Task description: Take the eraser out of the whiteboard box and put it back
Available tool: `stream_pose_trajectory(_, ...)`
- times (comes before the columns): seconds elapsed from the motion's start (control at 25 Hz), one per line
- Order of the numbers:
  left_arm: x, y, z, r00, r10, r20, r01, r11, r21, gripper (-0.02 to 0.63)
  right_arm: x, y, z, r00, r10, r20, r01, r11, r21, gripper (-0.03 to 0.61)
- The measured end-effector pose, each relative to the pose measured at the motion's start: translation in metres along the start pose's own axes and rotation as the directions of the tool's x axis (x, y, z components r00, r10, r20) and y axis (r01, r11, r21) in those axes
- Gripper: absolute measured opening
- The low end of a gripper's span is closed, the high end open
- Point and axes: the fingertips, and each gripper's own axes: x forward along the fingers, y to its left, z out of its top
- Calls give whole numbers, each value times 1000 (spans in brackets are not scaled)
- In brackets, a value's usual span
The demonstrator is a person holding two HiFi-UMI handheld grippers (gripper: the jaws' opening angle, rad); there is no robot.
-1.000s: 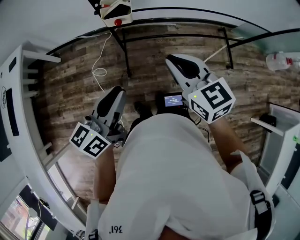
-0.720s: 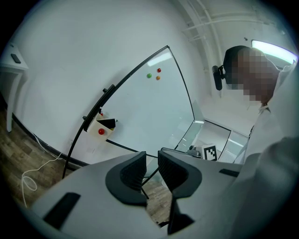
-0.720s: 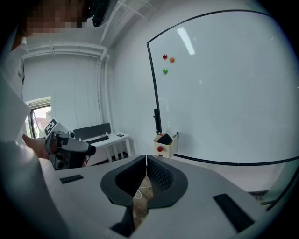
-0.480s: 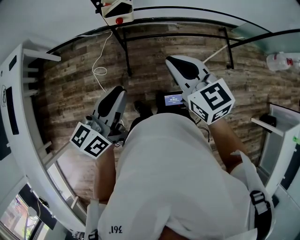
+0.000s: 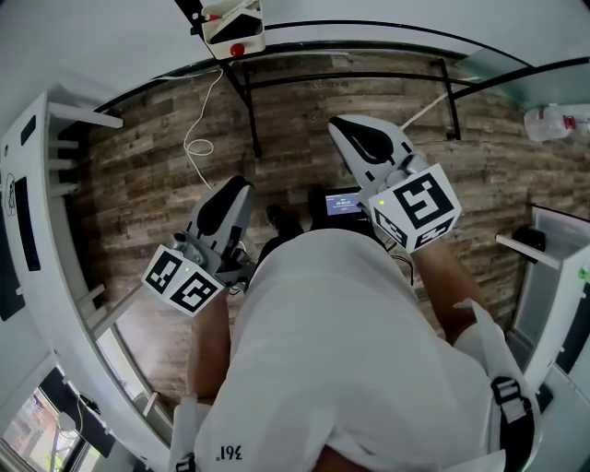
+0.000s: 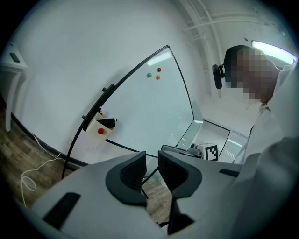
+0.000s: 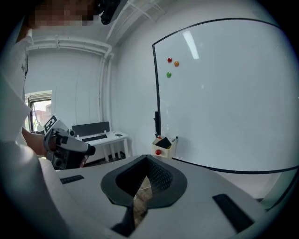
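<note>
The small white whiteboard box point(image 5: 234, 26) hangs on the whiteboard's lower frame, at the top of the head view. In the right gripper view the box point(image 7: 163, 146) holds a dark eraser point(image 7: 165, 141) and has a red round piece on its front. The left gripper view shows the box point(image 6: 100, 128) at its left, far beyond the jaws. My left gripper point(image 5: 230, 189) point(image 6: 151, 162) is held out level, its jaws a narrow gap apart and empty. My right gripper point(image 5: 348, 124) point(image 7: 146, 161) is shut on nothing, well short of the box.
The whiteboard point(image 7: 224, 93) carries three coloured magnets point(image 7: 169, 60). Its black stand legs point(image 5: 249, 101) and a white cable point(image 5: 197, 143) are on the wood floor. A white shelf unit point(image 5: 55, 184) stands at the left, a white desk point(image 7: 100, 137) to the side, and a small screen point(image 5: 341, 200) below me.
Only the head view has shifted a little. Both grippers keep their places and nothing has been taken hold of.
</note>
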Motion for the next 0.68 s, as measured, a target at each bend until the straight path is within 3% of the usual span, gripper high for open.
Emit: stream_pose_trajectory(0.68,3,2,-5,999,-15,-28,15,1000,-5,83,-1,-7,6,999,-29,27,29,999,15,23)
